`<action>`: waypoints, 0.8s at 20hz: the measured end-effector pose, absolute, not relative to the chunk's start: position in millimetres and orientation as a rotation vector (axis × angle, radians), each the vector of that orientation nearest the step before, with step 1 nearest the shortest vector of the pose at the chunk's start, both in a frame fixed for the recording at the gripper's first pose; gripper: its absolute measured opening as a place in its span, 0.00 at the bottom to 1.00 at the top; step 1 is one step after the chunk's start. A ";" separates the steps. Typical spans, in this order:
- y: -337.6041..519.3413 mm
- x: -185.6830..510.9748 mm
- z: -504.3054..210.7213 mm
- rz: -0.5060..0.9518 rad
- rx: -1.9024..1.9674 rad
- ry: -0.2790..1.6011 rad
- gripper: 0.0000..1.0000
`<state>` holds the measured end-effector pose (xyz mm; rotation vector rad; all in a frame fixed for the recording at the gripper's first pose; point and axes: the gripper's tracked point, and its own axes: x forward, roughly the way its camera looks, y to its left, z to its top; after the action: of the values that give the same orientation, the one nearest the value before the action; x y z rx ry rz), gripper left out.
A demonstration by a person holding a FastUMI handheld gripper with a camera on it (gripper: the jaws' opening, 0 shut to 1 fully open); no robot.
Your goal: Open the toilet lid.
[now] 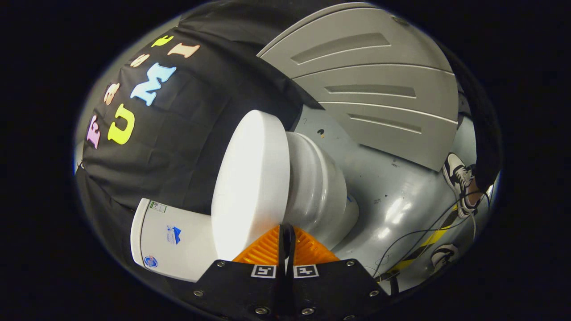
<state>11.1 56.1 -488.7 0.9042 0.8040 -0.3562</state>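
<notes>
Toilet tank [167,238] partly cut off beside the white toilet lid [252,183]. Lid down on the bowl [321,191], just ahead of the tool [286,232]. Tool fingers [261,252] drawn together with only a thin slit between, holding nothing. Beyond the bowl: grey floor [392,196], cables, a sneaker [459,178] half hidden.

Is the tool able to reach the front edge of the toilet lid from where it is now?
Probably yes. The tool, fingers nearly together, sits right at the rim of the closed toilet lid, and nothing stands between them.
</notes>
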 end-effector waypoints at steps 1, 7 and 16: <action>57.4 12.5 -483.3 -0.365 0.883 0.804 0.00; 70.8 24.4 -441.5 -0.386 0.706 0.788 0.00; 98.6 36.9 -391.6 -0.372 0.458 0.739 0.00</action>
<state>36.9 98.6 -391.6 0.4576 0.7387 -0.3721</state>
